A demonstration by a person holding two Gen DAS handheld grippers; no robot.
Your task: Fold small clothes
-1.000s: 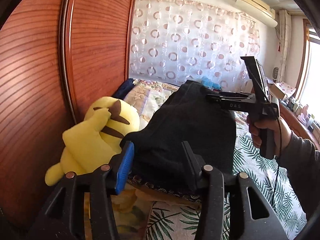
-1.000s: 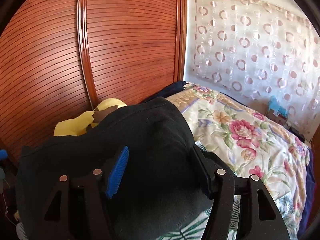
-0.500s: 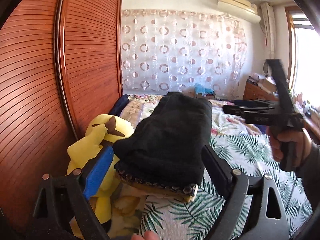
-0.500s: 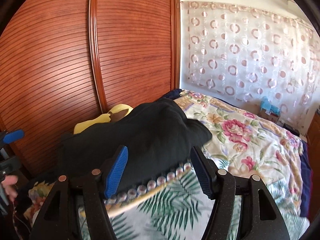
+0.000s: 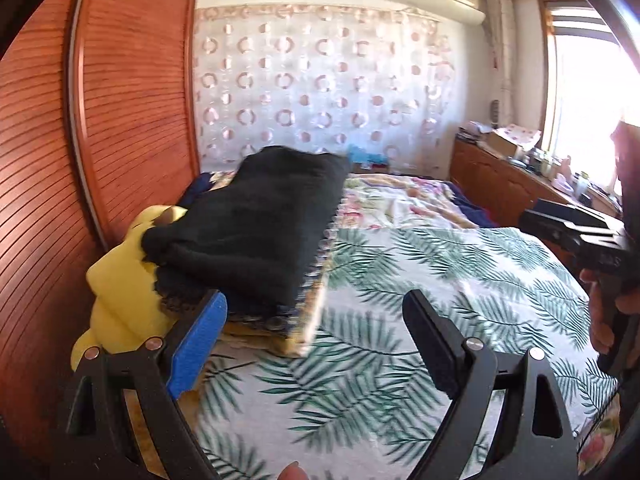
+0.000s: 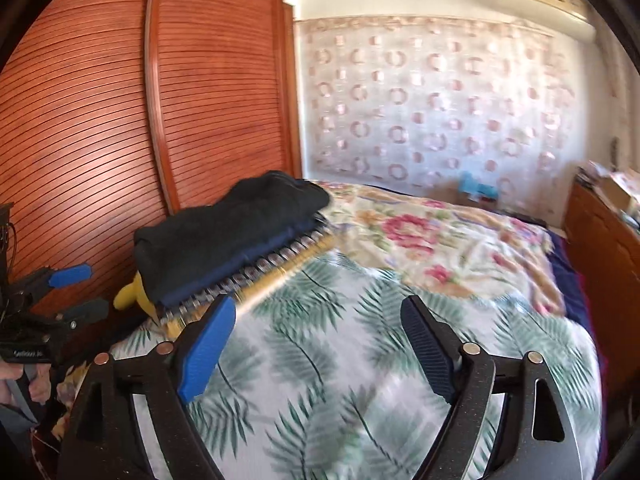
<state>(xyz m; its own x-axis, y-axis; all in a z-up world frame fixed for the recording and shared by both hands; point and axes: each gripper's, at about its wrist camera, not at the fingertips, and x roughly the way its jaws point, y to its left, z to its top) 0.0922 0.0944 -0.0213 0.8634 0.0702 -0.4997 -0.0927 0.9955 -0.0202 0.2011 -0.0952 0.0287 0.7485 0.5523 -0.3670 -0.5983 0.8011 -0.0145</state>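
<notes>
Looking through your left wrist view, the folded black garment [image 5: 256, 232] lies on top of a stack of folded clothes [image 5: 296, 320] at the far left of the bed [image 5: 440, 280], resting partly over a yellow plush toy [image 5: 120, 292] beside the wooden wardrobe doors [image 5: 132, 120]. Your left gripper [image 5: 312, 340] stands wide apart with nothing between its pads; the stack sits just beyond its blue pad [image 5: 196, 348]. At the right edge your right gripper [image 5: 576, 232] shows in your hand [image 5: 612, 320], clear of any cloth.

Turning to your right wrist view, the same black garment [image 6: 224, 232] tops the stack [image 6: 248, 276], and your right gripper [image 6: 316, 344] is opening its jaws, with only leaf-print bedding between them. Your left gripper [image 6: 72, 292] appears at the far left, also empty.

This piece looks folded and placed. No unfolded clothes show in either view, so you cannot tell whether more remain.
</notes>
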